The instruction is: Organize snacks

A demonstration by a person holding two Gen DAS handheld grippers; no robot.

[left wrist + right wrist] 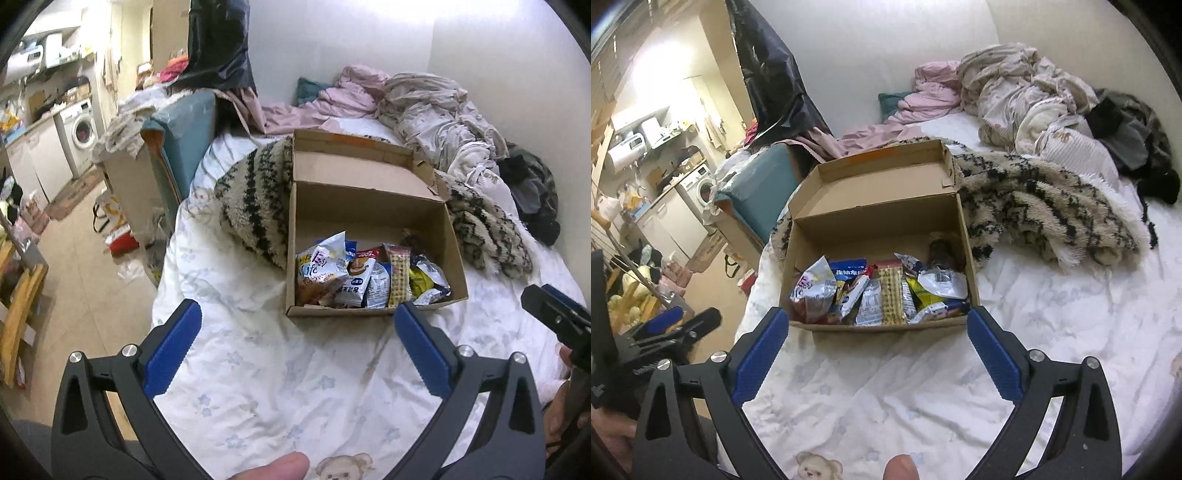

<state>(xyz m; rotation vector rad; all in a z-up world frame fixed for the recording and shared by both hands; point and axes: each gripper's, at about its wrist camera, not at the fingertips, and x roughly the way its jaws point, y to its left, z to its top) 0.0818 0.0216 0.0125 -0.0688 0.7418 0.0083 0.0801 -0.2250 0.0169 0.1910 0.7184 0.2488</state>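
So the cardboard box (369, 236) sits on the bed (277, 369), lid flipped open and leaning back toward the fuzzy striped blanket (255, 206) right behind it. All the snack packets (369, 277) are piled along the box's near wall, the far half of the box floor is bare cardboard. There's a white "Easy life" bag (325, 266) at the box's left end, a yellow checkered bar (399, 280) standing roughly mid-box, and a dark bottle-ish thing (942, 251) in the box's back right corner, can't really tell what it is.

The left claw (297, 332) is spread wide with nothing in it, hovering over the sheet just in front of the box; its right finger tip overlaps the box's near right corner in that view. The right claw (877, 339) is also wide apart and empty, lined up so its two tips bracket the box's near wall at both corners, just short of it. Neither one touches a packet.

Crumpled bedding (1027, 107) is heaped well beyond the box.
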